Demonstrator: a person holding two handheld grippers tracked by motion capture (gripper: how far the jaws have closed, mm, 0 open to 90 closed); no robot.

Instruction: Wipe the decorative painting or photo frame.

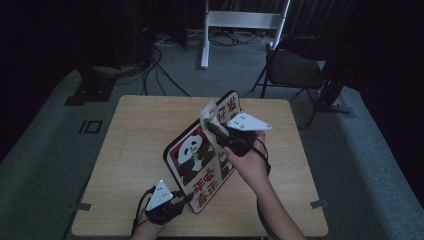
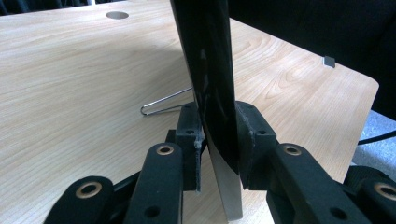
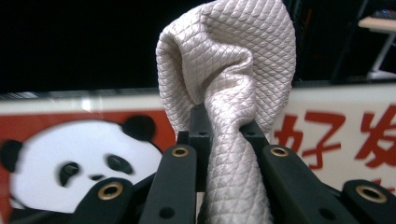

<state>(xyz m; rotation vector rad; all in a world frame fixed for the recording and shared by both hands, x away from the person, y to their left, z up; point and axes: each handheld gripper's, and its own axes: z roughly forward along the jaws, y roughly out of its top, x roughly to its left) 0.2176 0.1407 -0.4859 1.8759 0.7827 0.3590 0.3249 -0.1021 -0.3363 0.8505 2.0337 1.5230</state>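
Two items in hand: panda board [image 1: 200, 160], propped on edge on the counter [image 1: 135, 150], left gripper [image 1: 187, 197] jaws clenching its near corner to steady it; cloth [image 3: 229, 60], right gripper [image 1: 212, 125] jaws pinching it bunched, wiping the board's face.

I see a panda-printed board [image 1: 200, 160] tilted up near the worktop's middle, a bunched white cloth [image 1: 210, 112] against its far face.

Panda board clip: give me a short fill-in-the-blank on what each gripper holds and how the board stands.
1. The left gripper is shut on the ____ of the panda board.
2. The right gripper is shut on a pale ____.
3. The board stands tilted up on a ____ table.

Missing words: edge; cloth; wooden
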